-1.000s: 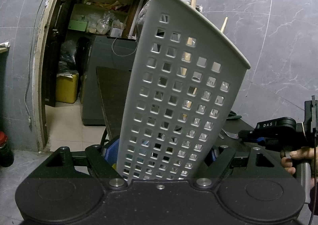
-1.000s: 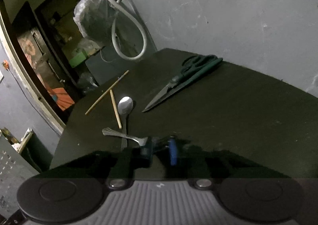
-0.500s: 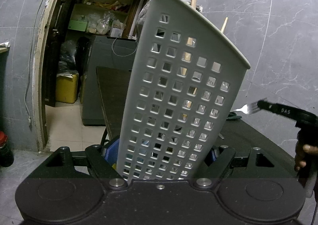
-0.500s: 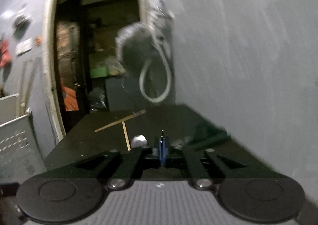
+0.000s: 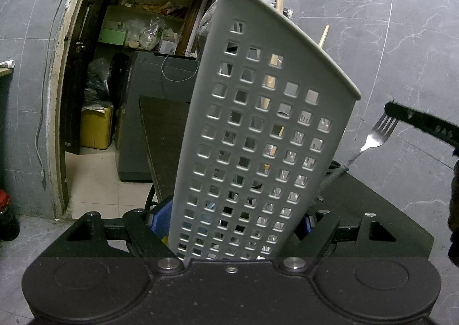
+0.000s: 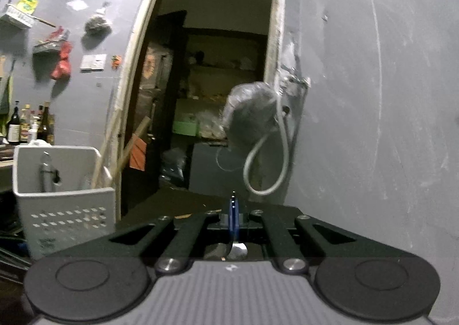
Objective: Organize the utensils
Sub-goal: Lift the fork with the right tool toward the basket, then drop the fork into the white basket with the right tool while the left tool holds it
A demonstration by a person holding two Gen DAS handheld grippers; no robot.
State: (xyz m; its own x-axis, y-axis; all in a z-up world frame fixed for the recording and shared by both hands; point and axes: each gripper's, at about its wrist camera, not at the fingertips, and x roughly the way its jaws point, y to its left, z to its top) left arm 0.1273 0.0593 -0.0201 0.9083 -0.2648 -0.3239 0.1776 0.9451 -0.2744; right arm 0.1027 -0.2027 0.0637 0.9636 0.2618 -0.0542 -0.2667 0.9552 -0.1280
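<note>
While the left gripper (image 5: 233,227) clamps the base of a grey perforated utensil basket (image 5: 258,135) between its blue-padded fingers (image 5: 159,223), the basket stands tilted before the left wrist camera, leaning toward the right, with pale wooden sticks (image 5: 322,38) poking above its rim. Left of the basket an open doorway (image 5: 137,52) shows cluttered shelves and a yellow container (image 5: 96,127) on the floor, and a dark table (image 5: 381,210) lies behind and to the right of the basket. Further right in that view, the right gripper (image 5: 393,109) comes in from the edge as a dark bar, and a metal fork (image 5: 375,135) hangs from its tip, tines up at the gripper and handle slanting down toward the table, clear of the surface and just right of the basket's rim. In the right wrist view the same basket (image 6: 63,198) sits at the near left, a metal utensil (image 6: 46,172) standing inside it; the doorway (image 6: 206,95) fills the middle, and a grey hose (image 6: 266,164) loops against the wall to the right. The right gripper's (image 6: 233,210) jaws are pressed together, pinching the fork, whose metal (image 6: 239,250) shows just below the blue pads (image 6: 233,216).
</note>
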